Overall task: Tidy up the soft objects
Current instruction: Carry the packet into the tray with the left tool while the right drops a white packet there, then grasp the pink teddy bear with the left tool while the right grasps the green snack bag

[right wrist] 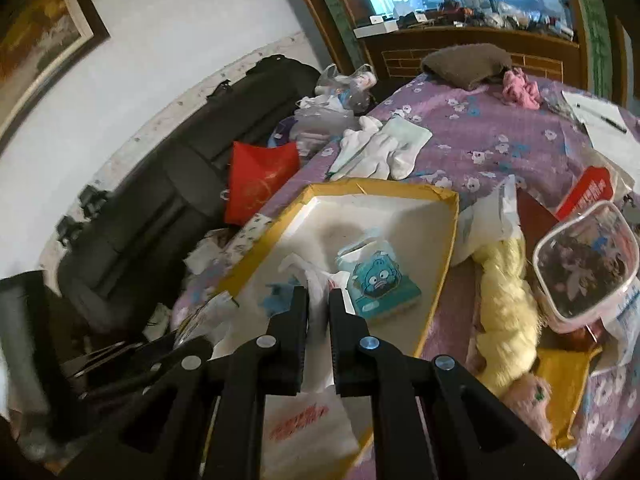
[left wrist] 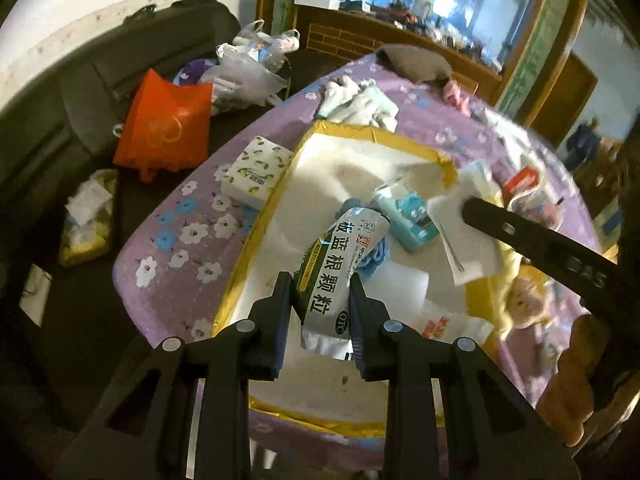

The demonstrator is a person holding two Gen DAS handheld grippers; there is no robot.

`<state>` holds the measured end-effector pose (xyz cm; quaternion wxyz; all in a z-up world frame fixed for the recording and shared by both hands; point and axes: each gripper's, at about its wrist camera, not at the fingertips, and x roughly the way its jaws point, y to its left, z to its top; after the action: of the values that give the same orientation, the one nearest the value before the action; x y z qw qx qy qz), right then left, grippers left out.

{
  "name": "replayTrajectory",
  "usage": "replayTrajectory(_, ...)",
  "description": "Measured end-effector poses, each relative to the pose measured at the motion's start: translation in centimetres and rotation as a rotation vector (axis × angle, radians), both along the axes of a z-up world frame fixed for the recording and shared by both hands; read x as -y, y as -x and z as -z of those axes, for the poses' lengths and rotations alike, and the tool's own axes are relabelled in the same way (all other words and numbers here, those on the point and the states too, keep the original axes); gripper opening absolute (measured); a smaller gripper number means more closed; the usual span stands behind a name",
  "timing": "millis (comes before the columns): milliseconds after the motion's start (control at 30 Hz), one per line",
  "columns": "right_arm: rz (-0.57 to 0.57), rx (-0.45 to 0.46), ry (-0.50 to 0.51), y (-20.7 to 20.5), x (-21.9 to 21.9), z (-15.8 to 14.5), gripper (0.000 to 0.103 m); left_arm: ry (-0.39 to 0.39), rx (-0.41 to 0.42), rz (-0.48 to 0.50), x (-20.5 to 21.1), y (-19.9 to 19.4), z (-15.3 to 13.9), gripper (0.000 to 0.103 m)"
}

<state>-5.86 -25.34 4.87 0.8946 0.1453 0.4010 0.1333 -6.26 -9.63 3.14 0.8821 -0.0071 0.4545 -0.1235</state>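
A green-and-white medicine sachet (left wrist: 338, 270) is clamped between the two fingers of the left gripper (left wrist: 320, 300), whose jaws are drawn in against its sides, and it is held above the white interior of a gold-edged box (left wrist: 362, 150). A thin white plastic bag (right wrist: 318, 292) is pinched between the fingers of the right gripper (right wrist: 319, 302), whose jaws are almost fully closed with only a narrow slit left between them; the bag is seen over the same box (right wrist: 444, 276). One teal tissue pack with a cartoon face (right wrist: 378, 282) is seen lying inside the box, and a scrap of blue material (left wrist: 374, 256) is visible under the sachet. One patterned tissue packet (left wrist: 256, 170) is set just beside the box's left wall on the purple floral cloth (left wrist: 180, 240). Beyond the box, a pile of white gloves (right wrist: 378, 148), one brown cloth (right wrist: 466, 62) and one pink cloth (right wrist: 520, 88) are laid on the cloth. One pale yellow plush (right wrist: 506, 308) and one clear lidded container (right wrist: 586, 264) are found to the right. One red bag (left wrist: 166, 124) is seen on the dark sofa (left wrist: 60, 120).
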Motion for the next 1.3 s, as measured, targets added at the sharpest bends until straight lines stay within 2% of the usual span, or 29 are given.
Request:
replayTrajectory(67, -0.023, 0.005, -0.006, -0.5, -0.6, 0.9, 0.01, 0.005, 0.004, 0.013, 0.0, -0.1, 0.3, 0.027)
replayTrajectory(133, -0.003, -0.002, -0.015, -0.9, -0.7, 1.5, 0.015, 0.037, -0.015, 0.078, 0.2, -0.3, 1.0, 0.029)
replayTrajectory(167, -0.004, -0.014, -0.059, -1.3, -0.4, 1.9, 0.017, 0.062, -0.02, 0.094, 0.2, -0.2, 1.0, 0.033)
replayTrajectory(200, -0.01, -0.032, -0.097, -1.5, -0.2, 2.3, 0.021, 0.131, -0.039, 0.113, -0.2, -0.1, 1.6, 0.039)
replayTrajectory(233, -0.017, -0.054, -0.142, -1.7, 0.2, 2.7, 0.027, 0.159, -0.058, 0.124, -0.1, -0.1, 1.8, 0.051)
replayTrajectory(267, -0.023, -0.063, -0.195, -1.7, 0.7, 3.0, 0.032, 0.201, -0.098, 0.143, -0.3, -0.2, 2.4, 0.054)
replayTrajectory(333, -0.028, -0.046, -0.264, -1.2, 1.6, 2.9, 0.059, 0.215, -0.123, 0.158, 0.0, -0.1, 2.3, 0.054)
replayTrajectory(400, -0.011, -0.003, -0.326, 0.0, 2.9, 2.1, 0.071, 0.194, -0.098, 0.16, 0.2, 0.5, 1.8, 0.054)
replayTrajectory(467, -0.007, 0.011, -0.376, 0.9, 3.6, 1.4, 0.071, 0.204, -0.054, 0.15, 0.2, 1.3, 1.0, 0.054)
replayTrajectory(533, -0.018, 0.024, -0.421, 2.5, 4.5, 0.5, 0.072, 0.251, -0.016, 0.145, 0.1, 2.4, 0.0, 0.054)
replayTrajectory(600, -0.02, 0.042, -0.437, 3.8, 5.1, -0.4, 0.072, 0.27, 0.04, 0.127, -0.1, 3.6, -1.1, 0.061)
replayTrajectory(700, -0.021, 0.077, -0.428, 6.5, 6.2, -1.3, 0.072, 0.282, 0.058, 0.086, -0.3, 4.6, -2.3, 0.062)
replayTrajectory(900, -0.022, 0.091, -0.424, 11.0, 8.9, -1.2, 0.072, 0.304, 0.082, 0.184, 2.3, 7.3, -4.6, 0.062)
replayTrajectory(967, -0.004, 0.087, -0.432, 12.4, 10.0, -0.9, 0.072, 0.311, 0.085, 0.214, 3.2, 8.0, -5.1, 0.062)
replayTrajectory(1100, 0.061, 0.104, -0.379, 15.0, 11.5, -0.4, 0.072, 0.304, 0.069, 0.293, 6.2, 9.3, -5.1, 0.062)
replayTrajectory(1233, 0.115, 0.06, -0.326, 16.6, 12.8, 0.8, 0.072, 0.281, 0.076, 0.333, 8.1, 10.4, -4.9, 0.062)
replayTrajectory(1300, 0.125, 0.026, -0.288, 16.8, 12.9, 1.4, 0.072, 0.278, 0.044, 0.353, 9.1, 10.6, -4.2, 0.062)
